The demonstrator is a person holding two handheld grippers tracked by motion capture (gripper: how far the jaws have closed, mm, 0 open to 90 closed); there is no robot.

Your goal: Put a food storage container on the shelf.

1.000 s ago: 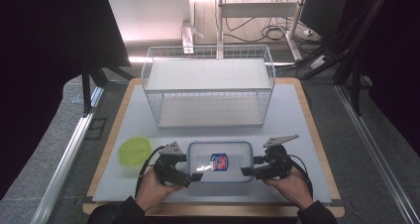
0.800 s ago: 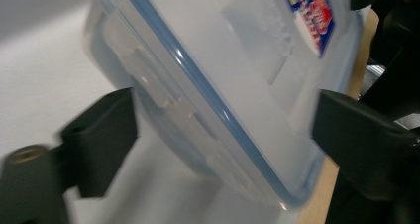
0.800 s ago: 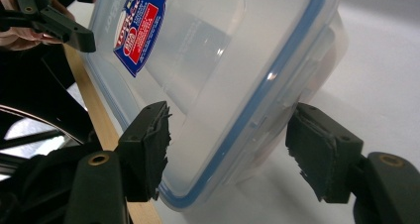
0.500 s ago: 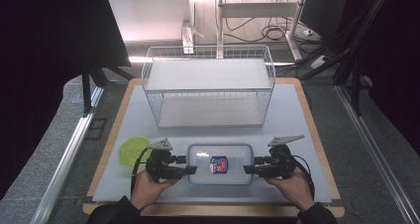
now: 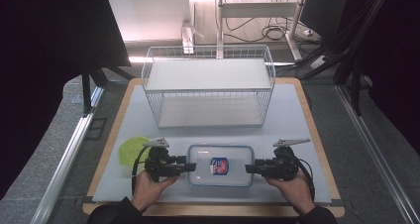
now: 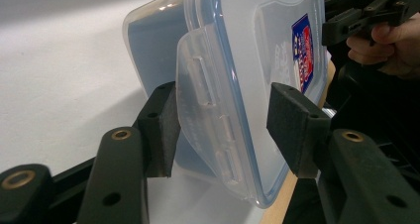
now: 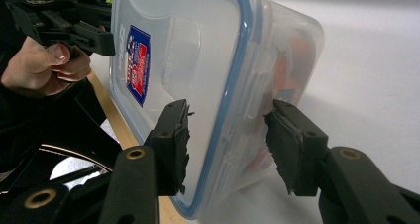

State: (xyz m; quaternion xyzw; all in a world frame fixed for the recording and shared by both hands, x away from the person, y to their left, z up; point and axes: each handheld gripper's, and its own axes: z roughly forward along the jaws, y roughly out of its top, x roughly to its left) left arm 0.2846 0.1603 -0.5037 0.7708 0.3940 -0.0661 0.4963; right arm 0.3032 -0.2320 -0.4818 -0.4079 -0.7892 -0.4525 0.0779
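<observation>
Left tool (image 5: 190,167): jaws have just been closing around the container's left end flap, pads not yet pressing.
Container (image 5: 220,165): clear plastic, blue-rimmed snap lid, red-blue label, near worktop (image 5: 307,115) front edge.
Right tool (image 5: 250,168): jaws have just been closing, straddling right end, small gaps.

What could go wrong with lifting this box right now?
The left tongs and right tongs straddle the end latches of the plastic container, jaws just closing; gaps still show at the pads, so it may slip. A squeezed latch could pop open. An uneven lift could tilt it towards the wire basket.
</observation>
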